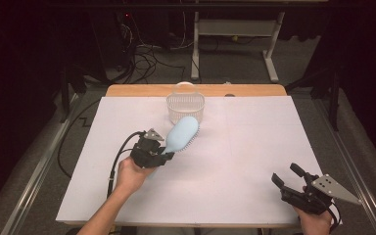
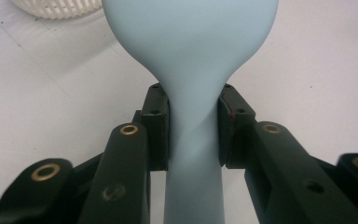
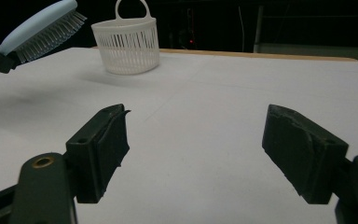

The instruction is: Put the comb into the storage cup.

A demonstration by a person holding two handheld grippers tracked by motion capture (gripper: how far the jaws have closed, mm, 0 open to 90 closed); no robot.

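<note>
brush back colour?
Pale blue plastic hairbrush with white bristles; the back shows best in the left gripper view.

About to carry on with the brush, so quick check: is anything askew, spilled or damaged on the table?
Nothing spilled or askew. The left gripper clamps the blue brush squarely by its neck, the white basket stands upright, and the right gripper is open. One oddity: its jaw pads look chipped at the edges.
</note>
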